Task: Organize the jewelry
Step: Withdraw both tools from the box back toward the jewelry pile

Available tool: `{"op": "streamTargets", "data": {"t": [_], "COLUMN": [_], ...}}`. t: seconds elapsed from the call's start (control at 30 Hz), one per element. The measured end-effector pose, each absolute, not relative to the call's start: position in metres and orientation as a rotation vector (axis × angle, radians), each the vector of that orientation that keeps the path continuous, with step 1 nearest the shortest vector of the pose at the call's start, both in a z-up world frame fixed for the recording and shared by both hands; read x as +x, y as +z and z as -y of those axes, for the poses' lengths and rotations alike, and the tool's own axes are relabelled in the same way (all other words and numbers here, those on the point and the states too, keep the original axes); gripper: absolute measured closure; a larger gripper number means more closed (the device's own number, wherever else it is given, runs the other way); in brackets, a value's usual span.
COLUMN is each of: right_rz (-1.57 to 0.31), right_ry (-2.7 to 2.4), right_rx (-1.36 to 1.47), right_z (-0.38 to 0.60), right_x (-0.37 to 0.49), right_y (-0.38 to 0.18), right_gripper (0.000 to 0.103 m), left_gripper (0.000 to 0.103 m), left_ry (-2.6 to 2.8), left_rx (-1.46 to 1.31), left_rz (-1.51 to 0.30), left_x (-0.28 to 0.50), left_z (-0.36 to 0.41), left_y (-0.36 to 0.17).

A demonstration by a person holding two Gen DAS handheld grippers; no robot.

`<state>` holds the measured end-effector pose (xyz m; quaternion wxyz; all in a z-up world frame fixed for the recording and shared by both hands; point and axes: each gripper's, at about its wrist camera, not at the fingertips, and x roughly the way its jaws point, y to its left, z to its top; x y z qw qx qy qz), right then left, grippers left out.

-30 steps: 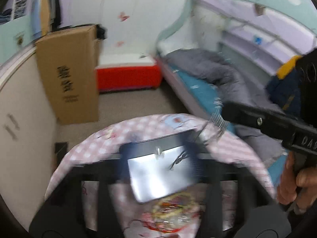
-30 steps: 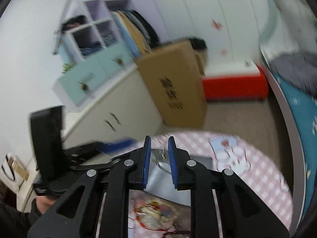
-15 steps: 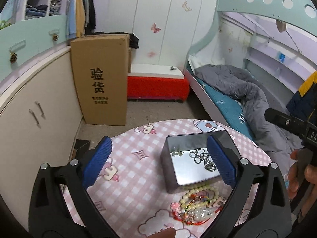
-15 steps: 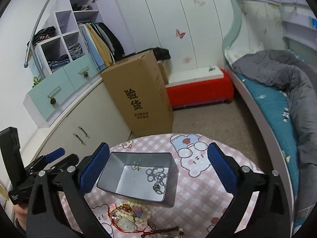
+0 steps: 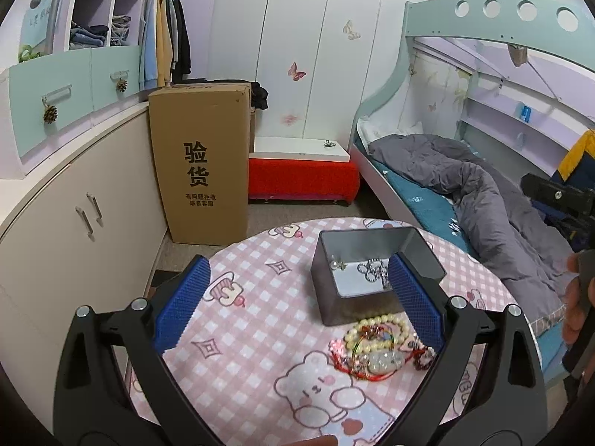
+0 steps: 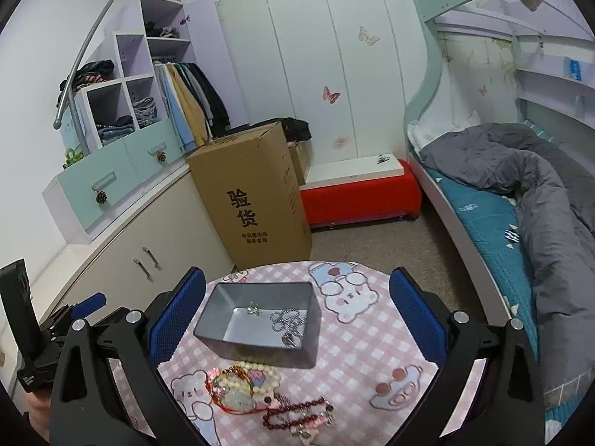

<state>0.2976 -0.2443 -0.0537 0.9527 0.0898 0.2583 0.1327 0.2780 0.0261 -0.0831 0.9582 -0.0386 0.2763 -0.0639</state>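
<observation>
Behind table [image 6: 372, 338]: cardboard box [image 6: 253, 193] printed 验货; tin [image 6: 260, 323] unlabelled.

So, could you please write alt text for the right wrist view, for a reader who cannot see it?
An open right gripper, holding nothing, points over a round table with a pink checked cloth. A grey metal box on it holds a silver chain and a small earring; a pile of bead bracelets lies in front of the box.

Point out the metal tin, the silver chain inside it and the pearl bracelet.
metal tin [image 6: 238, 349], right wrist view, near outer wall.
silver chain [image 6: 288, 321], right wrist view, coiled middle.
pearl bracelet [image 5: 375, 321], left wrist view, upper bead arc.
</observation>
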Motion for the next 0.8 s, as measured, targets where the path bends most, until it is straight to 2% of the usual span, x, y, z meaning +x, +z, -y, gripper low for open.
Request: {"op": "streamTargets", "data": {"t": [0.3,0.57,0.8], "right_rz": [-0.567,-0.719,-0.771], "right_ry": [0.215,0.205,0.219], "right_rx": [0.155,0.204,0.235], "right_z": [0.254,0.264,0.263], "right_x": [0.264,0.246,0.247], "right_y": [-0.077,-0.132,-0.148], "right_gripper": [0.008,0.008,0.008], "left_gripper": [0.009,0.009,0.009], "left_ry": [-0.161,-0.219,-0.243], "left_rx": [-0.031,0.033,0.097], "left_rz": [-0.563,-0.655,-0.725], "left_x": [0.259,0.263,0.276], "left_z": [-0.019,0.001,0.024], "left_y": [-0.095,-0.131,-0.160]}}
